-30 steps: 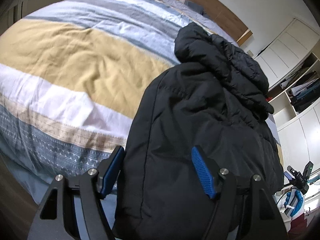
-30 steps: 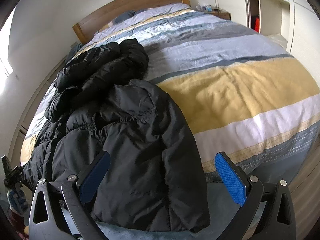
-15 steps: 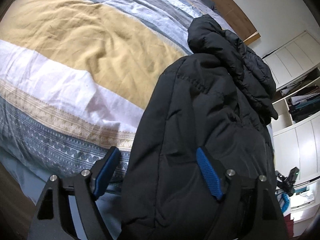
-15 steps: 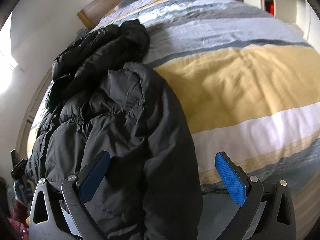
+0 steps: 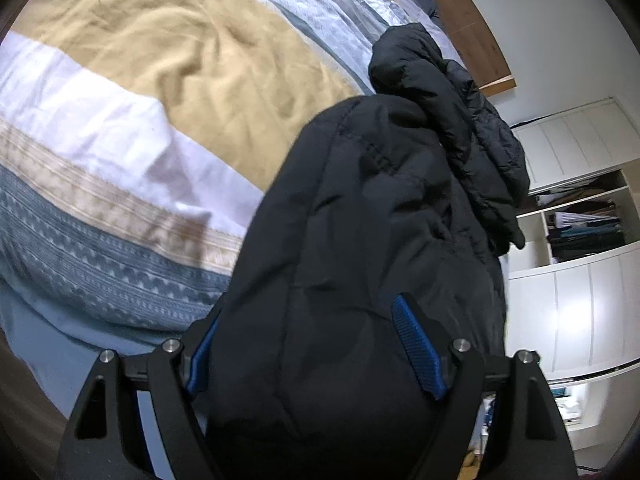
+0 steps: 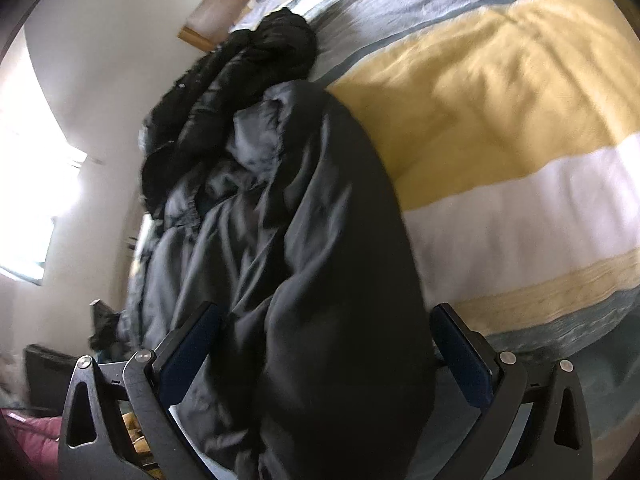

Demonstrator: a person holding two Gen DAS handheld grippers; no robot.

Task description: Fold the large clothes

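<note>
Black padded jacket (image 5: 360, 240) lying on the striped bed (image 5: 120, 128), near edge. Over the last second both tools have advanced: the left tool (image 5: 316, 352) and right tool (image 6: 324, 356), jaws apart, now straddle bulging jacket fabric rather than hovering short of it. Neither is clamped yet; grasping the near hem for the first fold appears imminent.
</note>
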